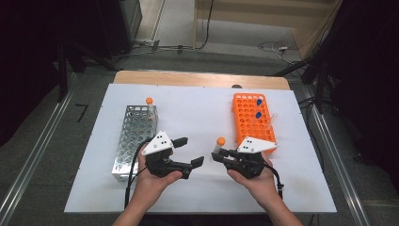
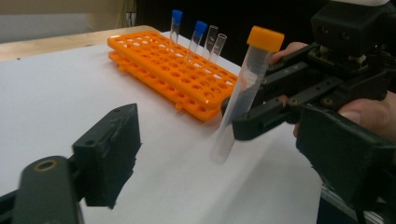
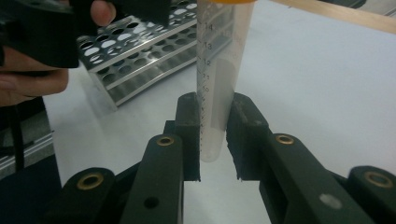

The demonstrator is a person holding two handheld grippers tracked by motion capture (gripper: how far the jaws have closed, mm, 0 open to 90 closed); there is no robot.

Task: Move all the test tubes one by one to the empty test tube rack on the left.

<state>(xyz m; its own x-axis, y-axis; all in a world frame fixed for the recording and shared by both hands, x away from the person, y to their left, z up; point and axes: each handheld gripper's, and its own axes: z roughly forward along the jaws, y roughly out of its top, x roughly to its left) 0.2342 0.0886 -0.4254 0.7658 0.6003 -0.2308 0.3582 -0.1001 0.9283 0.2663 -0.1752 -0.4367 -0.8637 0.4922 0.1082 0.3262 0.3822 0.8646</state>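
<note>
My right gripper [image 1: 217,154] is shut on a clear tube with an orange cap [image 1: 220,142], held upright just above the white mat. In the right gripper view the jaws of my right gripper [image 3: 214,109] pinch the lower part of the tube [image 3: 217,70]. My left gripper [image 1: 189,151] stands open a little to the left of it, nothing between its jaws. In the left gripper view the tube [image 2: 243,93] hangs tilted in front, between the wide-apart jaws of my left gripper [image 2: 219,140].
An orange rack [image 1: 247,123] at the right holds two blue-capped tubes [image 1: 259,102] and some uncapped ones. A metal rack [image 1: 133,139] at the left holds one orange-capped tube [image 1: 149,101]. Both racks stand on a white mat [image 1: 197,108] over the wooden table.
</note>
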